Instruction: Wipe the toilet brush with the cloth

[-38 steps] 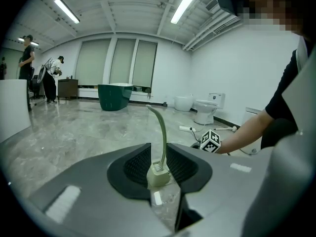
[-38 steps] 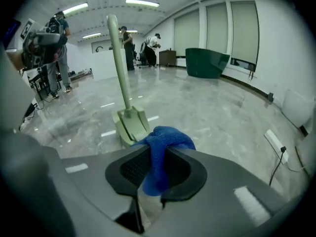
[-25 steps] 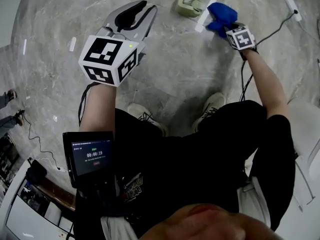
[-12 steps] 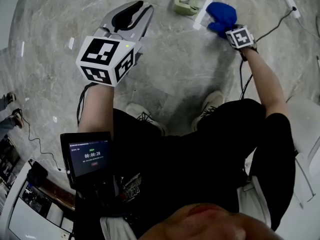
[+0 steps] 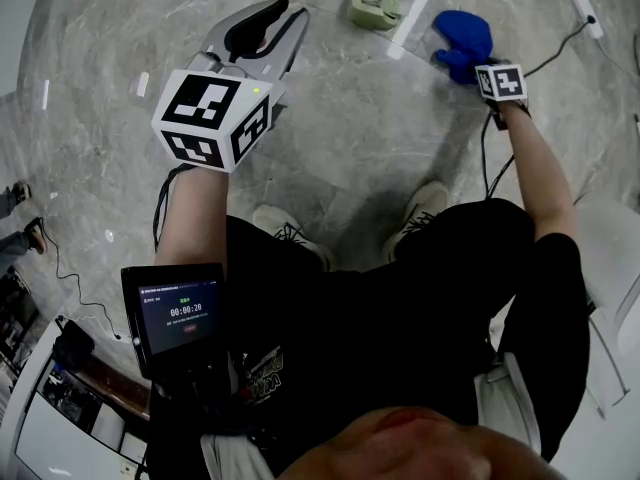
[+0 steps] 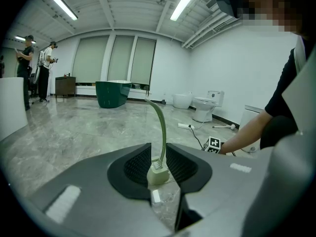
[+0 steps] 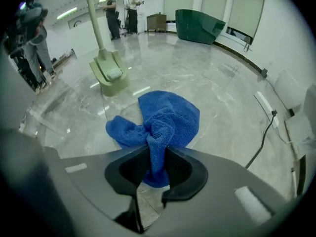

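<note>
Where the person's left forearm leaves the black sleeve, a small lit screen (image 5: 178, 316) is strapped on. Two pale shoes (image 5: 290, 236) stand on the grey marble floor (image 5: 380, 138) just ahead.

Left tool (image 5: 290, 13) is next out, held up over the floor. Jaws spread, nothing between them. Its own view only looks through the gap at the toilet brush (image 6: 163, 127), well beyond it.

Right tool (image 7: 157, 157) is further out on the right, pointing steeply down. Jaws pinch a raised fold of the blue cloth (image 7: 168, 115), pads pressing both sides, grip just starting to ease open. Rest of the cloth is bunched below the jaws, low over the floor; cannot tell if it touches.

Toilet brush sits beyond and left of the cloth, apart from both tools. It stands in its pale green holder (image 5: 372, 6) on the floor, with the curved green handle rising out of it.

White power strip (image 5: 582, 8) with a black cable lies off to the right.

Far back: dark green tub (image 7: 200, 26), white toilets (image 6: 202, 107) by the wall, people (image 7: 111, 16) standing.
</note>
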Available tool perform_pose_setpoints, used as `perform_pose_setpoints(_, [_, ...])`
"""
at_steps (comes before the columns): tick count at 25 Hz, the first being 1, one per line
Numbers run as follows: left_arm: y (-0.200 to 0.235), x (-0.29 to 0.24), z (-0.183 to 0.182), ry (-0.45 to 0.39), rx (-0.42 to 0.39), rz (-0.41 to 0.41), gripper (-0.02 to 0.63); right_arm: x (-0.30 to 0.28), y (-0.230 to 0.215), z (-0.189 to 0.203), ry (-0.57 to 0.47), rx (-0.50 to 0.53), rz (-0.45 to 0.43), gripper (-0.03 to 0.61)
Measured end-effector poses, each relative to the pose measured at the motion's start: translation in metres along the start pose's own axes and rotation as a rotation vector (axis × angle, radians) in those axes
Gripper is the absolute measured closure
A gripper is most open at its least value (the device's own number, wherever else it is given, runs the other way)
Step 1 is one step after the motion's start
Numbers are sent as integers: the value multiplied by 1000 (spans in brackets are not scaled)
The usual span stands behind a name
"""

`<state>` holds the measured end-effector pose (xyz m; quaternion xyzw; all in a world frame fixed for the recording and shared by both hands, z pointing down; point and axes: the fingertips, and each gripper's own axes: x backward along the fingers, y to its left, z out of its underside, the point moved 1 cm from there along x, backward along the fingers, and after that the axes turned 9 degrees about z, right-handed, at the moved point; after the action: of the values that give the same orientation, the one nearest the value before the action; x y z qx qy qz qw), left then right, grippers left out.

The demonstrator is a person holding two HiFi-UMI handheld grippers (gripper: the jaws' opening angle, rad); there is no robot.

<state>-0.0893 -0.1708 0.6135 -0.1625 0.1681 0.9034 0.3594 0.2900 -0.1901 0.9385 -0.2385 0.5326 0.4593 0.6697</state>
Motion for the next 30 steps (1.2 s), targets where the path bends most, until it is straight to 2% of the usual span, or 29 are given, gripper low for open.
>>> perform_pose_setpoints(3, [0,1,-2,0,0,1,519,19,0,-9,-53,-44,-20,473])
perform_pose_setpoints(6, [-1,0,-1,-7,3,0,520,41,-10,-17,-89,-61,-15,412])
perform_pose_setpoints(7, [-2,-1,1,-7,3,2,519,53,-15,-22,-120,-92,-15,413])
perform_pose_setpoints(10, [1,-5,5,-9,5,6,520,104,-27,-65,-293,-188,2,507])
perform_pose_setpoints(14, [3,-9,4,-32,22,11,520,182,-16,-141,-499,-167,-4,512])
perform_pose_setpoints(16, [1,-6,-3,-41,25,16,519,226,-3,-178,-576,-193,-24,566])
perform_pose_setpoints(19, [-3,11,-24,-57,47,14,523,290,29,-219,-664,-148,-48,575])
perform_pose_setpoints(22, [-13,24,-31,-82,137,16,528,313,63,-224,-680,-61,-46,575])
perform_pose_setpoints(25, [-26,30,-20,-69,194,-10,545,308,89,-205,-617,-16,-46,575])
perform_pose_setpoints(28, [-26,35,-25,-94,215,-50,575,305,102,-197,-583,-57,-60,575])
perform_pose_setpoints(30, [-27,45,-26,-129,267,-64,578,308,110,-191,-560,-82,-63,575])
